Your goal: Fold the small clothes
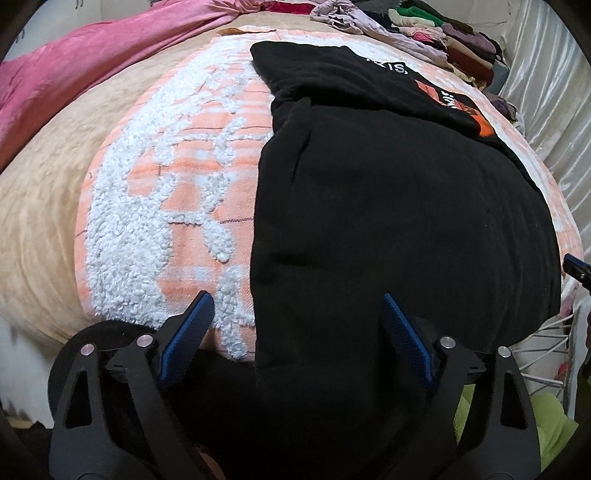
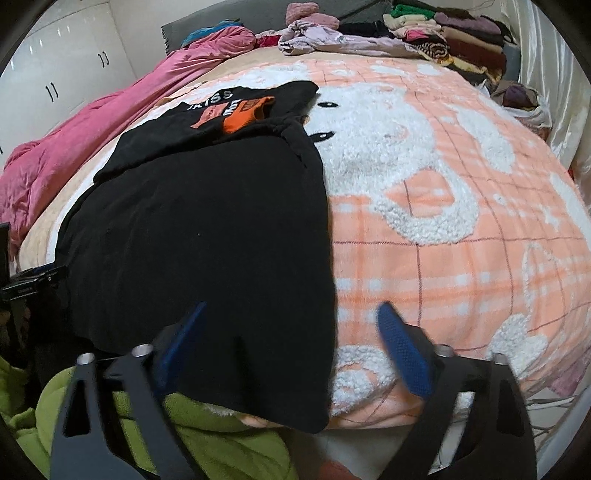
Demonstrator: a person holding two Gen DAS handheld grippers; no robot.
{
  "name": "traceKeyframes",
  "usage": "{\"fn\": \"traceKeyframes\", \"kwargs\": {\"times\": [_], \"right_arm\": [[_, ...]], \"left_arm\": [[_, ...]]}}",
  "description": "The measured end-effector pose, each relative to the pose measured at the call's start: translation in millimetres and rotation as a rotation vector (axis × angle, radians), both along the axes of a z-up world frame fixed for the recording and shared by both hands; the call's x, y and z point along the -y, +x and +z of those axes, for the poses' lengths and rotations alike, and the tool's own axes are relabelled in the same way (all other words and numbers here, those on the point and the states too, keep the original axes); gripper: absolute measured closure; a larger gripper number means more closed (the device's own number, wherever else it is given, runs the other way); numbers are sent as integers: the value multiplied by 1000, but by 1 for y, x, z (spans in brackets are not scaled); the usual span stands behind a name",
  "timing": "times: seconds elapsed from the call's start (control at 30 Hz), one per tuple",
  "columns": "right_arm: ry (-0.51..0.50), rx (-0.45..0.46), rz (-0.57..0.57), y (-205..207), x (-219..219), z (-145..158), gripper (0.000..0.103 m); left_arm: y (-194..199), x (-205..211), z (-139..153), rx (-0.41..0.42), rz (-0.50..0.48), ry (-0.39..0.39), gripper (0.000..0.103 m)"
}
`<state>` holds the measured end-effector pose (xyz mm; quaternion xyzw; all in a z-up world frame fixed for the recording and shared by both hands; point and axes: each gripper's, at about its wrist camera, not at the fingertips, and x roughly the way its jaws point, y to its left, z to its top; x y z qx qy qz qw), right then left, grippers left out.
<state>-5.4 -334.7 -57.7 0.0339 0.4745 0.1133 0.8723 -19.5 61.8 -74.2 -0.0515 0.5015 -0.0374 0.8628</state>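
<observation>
Through my left wrist camera, my left gripper (image 1: 295, 314) hangs with its blue, ridged fingers spread wide, grasping nothing. Beneath it a black garment (image 1: 399, 221) of soft, matte knit lies flat on a fleecy orange-and-white checked blanket (image 1: 177, 206) with raised, woolly white shapes. A glossy orange print (image 1: 454, 105) marks the garment's far end. A crumpled pink quilt (image 1: 74, 81) runs along the left.

Through my right wrist camera, my right gripper (image 2: 291, 314) is likewise released, one finger over the black garment (image 2: 207, 229), the other over the blanket (image 2: 461, 258). The garment's near hem droops over the bed's edge above lime-green fabric (image 2: 207, 435). Folded clothes (image 2: 443, 33) are stacked at the far side.
</observation>
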Motion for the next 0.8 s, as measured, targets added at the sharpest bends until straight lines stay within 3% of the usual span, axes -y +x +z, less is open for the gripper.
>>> {"fn": "traceKeyframes", "kwargs": {"times": [0.07,0.13,0.2,0.33,0.57,0.7,0.8], "right_arm": [[-3,-12,13,1,-1,-5,32],[-2,-33,22,2,-1,-11,54],[4,-30,35,-1,-2,-14,65],[7,-14,73,-5,-5,-11,80],[27,-32,93,-8,2,-13,78],[19,-36,108,-9,1,-16,74],[10,-30,113,-9,-2,-17,78]], "left_arm": [[-2,-2,0,1,4,-4,24],[-3,-3,1,2,8,-8,27],[-6,-5,1,2,10,-12,29],[-9,-8,2,4,16,-10,39],[-15,-12,3,2,11,-14,59],[-15,-12,2,-1,12,-8,60],[-13,-7,0,0,8,14,61]]}}
